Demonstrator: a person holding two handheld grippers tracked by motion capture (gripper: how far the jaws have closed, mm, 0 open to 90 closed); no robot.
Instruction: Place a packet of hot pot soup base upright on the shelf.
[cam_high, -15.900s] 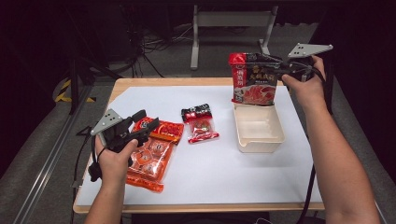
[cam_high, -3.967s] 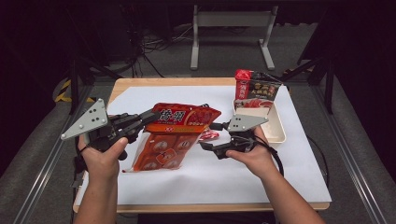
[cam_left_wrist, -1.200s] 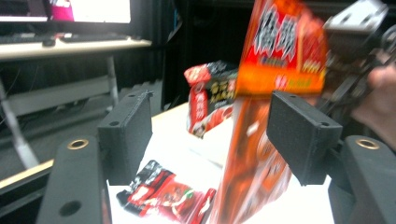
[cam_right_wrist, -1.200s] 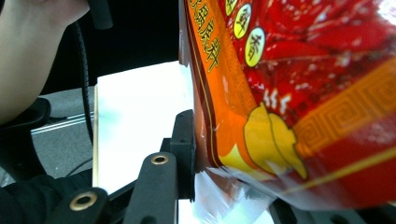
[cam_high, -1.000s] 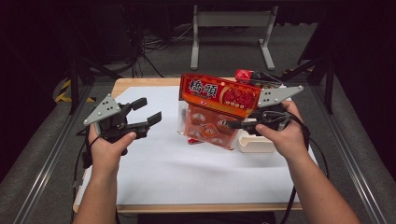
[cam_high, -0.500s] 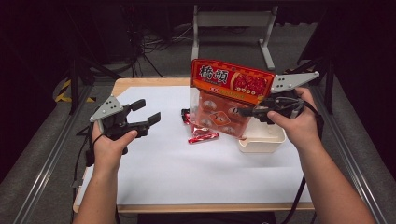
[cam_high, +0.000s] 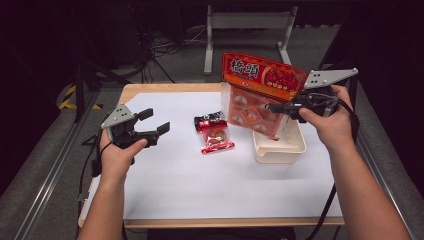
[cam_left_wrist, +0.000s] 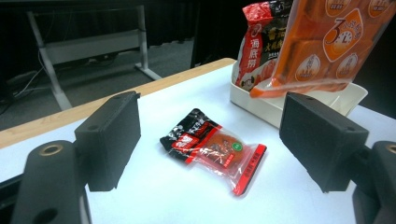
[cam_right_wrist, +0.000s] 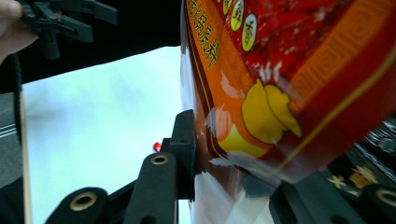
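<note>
From the high view, my right gripper (cam_high: 274, 107) is clamped on the big orange packet (cam_high: 260, 95), upright over the white tray (cam_high: 280, 150) near the bench's far right edge; I judge lowering it in comes next. In the left gripper view my left gripper (cam_left_wrist: 210, 144) is wide open and empty, the small sachet (cam_left_wrist: 212, 149) lying mid-bench beyond it. The right gripper view confirms the jaws pinching the packet's edge.

High view looks forward and down over the table (cam_high: 165, 185); left gripper view skims low across it; right gripper view, seemingly tilted, crowds an orange packet (cam_right_wrist: 289, 79) both others share
</note>
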